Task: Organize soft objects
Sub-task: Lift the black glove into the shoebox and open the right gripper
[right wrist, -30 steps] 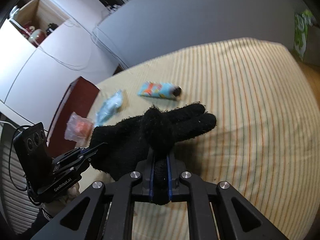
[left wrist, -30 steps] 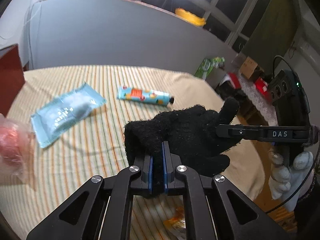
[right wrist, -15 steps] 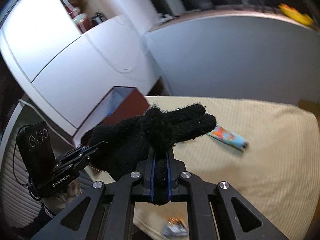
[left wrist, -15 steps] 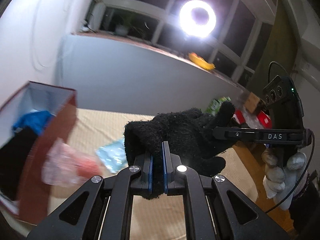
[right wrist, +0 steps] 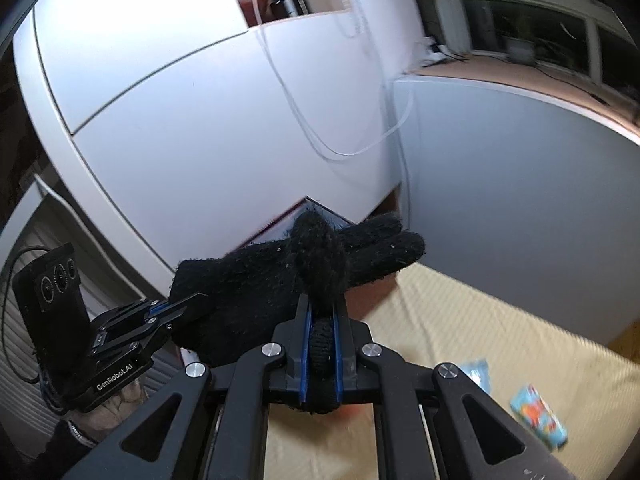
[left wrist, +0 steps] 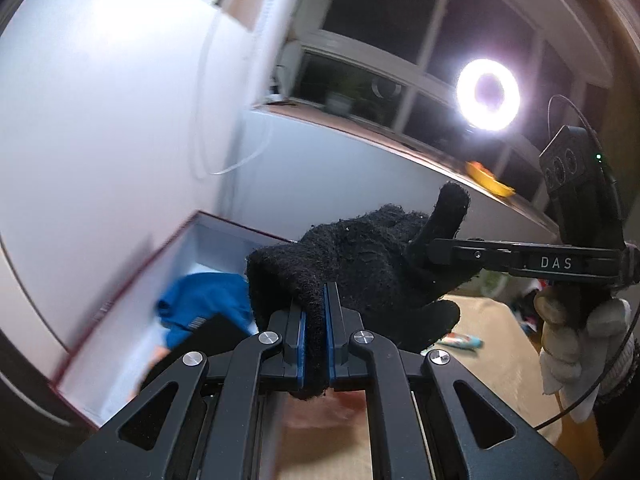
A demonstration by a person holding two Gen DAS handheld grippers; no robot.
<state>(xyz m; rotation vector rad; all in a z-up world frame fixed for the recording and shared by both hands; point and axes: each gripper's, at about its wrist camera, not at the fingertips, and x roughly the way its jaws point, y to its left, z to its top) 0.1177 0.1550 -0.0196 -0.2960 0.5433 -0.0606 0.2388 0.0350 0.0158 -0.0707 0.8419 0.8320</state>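
A black knitted glove point(left wrist: 360, 256) hangs in the air, stretched between both grippers. My left gripper point(left wrist: 315, 304) is shut on its cuff edge. My right gripper point(right wrist: 322, 312) is shut on the glove point(right wrist: 280, 284) near the thumb, and shows from the side in the left wrist view as a black tool point(left wrist: 440, 250). Just beyond the glove stands an open dark red box point(left wrist: 168, 248) with a pale inside, holding a blue cloth point(left wrist: 200, 300) and something black. In the right wrist view only the box's far corner point(right wrist: 308, 206) peeks above the glove.
The striped beige tablecloth point(right wrist: 480, 344) carries a blue tube point(right wrist: 538, 416) and a pale blue packet point(right wrist: 476, 372) at the right. White cabinets point(right wrist: 200, 120) and a grey panel point(right wrist: 520, 184) stand behind. A ring light point(left wrist: 488, 94) shines by dark windows. A gloved hand point(left wrist: 568, 340) holds the right tool.
Both grippers have risen and swung left with the glove, away from the middle of the table toward the red box, whose inside now shows.
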